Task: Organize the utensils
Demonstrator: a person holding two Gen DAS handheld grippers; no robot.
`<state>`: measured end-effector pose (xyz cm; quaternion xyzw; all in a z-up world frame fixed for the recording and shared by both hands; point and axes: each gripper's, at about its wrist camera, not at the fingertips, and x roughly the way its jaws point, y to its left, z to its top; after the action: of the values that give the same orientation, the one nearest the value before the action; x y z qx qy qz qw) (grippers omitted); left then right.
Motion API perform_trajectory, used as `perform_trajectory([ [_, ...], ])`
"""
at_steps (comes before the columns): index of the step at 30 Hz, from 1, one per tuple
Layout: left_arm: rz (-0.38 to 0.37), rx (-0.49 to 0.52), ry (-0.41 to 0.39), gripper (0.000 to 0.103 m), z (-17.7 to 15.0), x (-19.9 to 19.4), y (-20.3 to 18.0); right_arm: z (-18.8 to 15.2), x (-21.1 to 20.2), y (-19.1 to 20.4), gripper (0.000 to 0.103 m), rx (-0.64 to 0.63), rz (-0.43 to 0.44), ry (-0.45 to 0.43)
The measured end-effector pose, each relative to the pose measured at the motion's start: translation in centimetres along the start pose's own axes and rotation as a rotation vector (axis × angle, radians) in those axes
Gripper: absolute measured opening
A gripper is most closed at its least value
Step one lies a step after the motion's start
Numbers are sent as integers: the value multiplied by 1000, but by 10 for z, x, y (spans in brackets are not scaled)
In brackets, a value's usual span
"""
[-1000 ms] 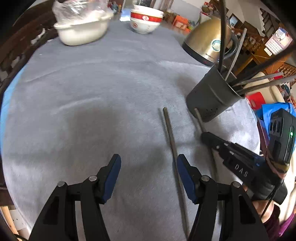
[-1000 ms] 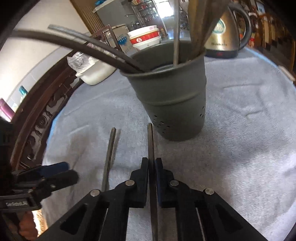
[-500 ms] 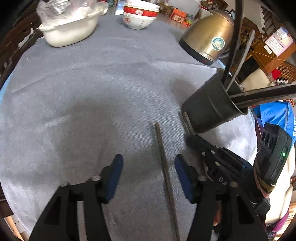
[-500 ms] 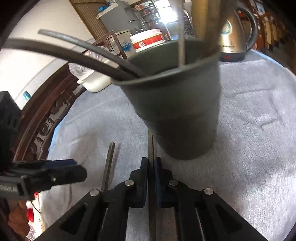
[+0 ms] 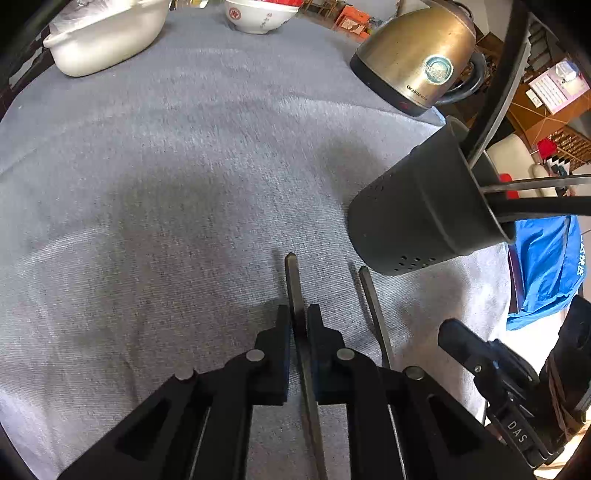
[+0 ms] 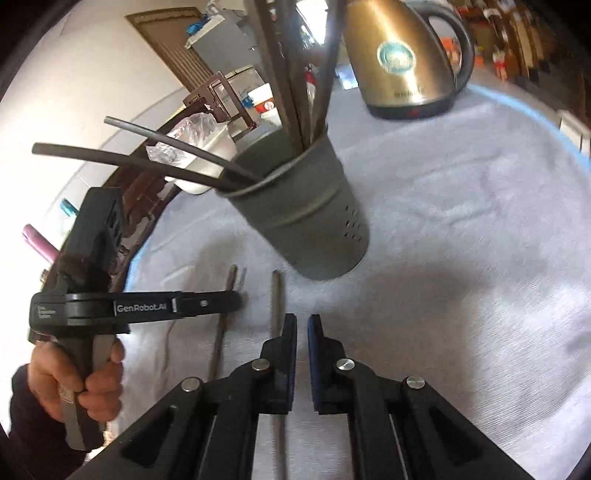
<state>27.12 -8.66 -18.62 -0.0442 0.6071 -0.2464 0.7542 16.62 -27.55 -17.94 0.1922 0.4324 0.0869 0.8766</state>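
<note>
A dark grey utensil holder (image 5: 424,218) stands on the grey cloth, with several dark utensils in it; it also shows in the right wrist view (image 6: 306,218). My left gripper (image 5: 298,317) is shut on a dark chopstick (image 5: 293,280) lying on the cloth. A second chopstick (image 5: 373,306) lies to its right. In the right wrist view my right gripper (image 6: 302,326) is slightly open and empty; that second chopstick (image 6: 276,299) lies just left of its left finger. The left gripper (image 6: 207,304) shows there over the first chopstick (image 6: 229,280).
A brass kettle (image 5: 421,55) stands behind the holder. A white dish (image 5: 107,37) and a red-rimmed bowl (image 5: 258,14) sit at the far edge. Blue fabric (image 5: 546,266) hangs off the table's right side. Grey cloth (image 5: 166,166) covers the table.
My left gripper moved right and closed on the left chopstick. My right gripper let go of the other chopstick, opened a little and pulled back from the holder.
</note>
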Motion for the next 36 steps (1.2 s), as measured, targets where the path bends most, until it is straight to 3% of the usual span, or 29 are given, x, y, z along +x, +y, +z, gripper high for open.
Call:
perform_trajectory([
  [4,8,36,-28,8,-6,-13,1,3,9,10,12,19,11,18],
  [6,16,43,-25,8,-9,-18,4,3,20,17,26,4,-6,45],
  [7,11,47,-15,8,-10,-19,6,3,27,20,27,0,-4,53],
  [13,7,65,14,8,-16,-26,17,5,54,31,28,-14,-52,63],
  [17,7,38,9,18,-12,-23,24,10,62,37,28,-58,-115,49],
  [21,-4,21,33,19,-8,-15,24,11,66,45,28,-118,-164,31],
  [23,-3,21,31,19,-8,-9,21,11,66,46,22,-148,-186,31],
  [24,-4,23,26,19,-8,-9,20,10,67,47,11,-161,-207,32],
  [25,-7,19,24,19,-7,-8,19,10,67,47,7,-168,-210,37],
  [28,3,12,6,8,-6,-9,20,11,57,39,7,-130,-164,30],
  [36,-19,47,-135,7,-20,-60,9,14,0,36,6,-110,-27,-56],
])
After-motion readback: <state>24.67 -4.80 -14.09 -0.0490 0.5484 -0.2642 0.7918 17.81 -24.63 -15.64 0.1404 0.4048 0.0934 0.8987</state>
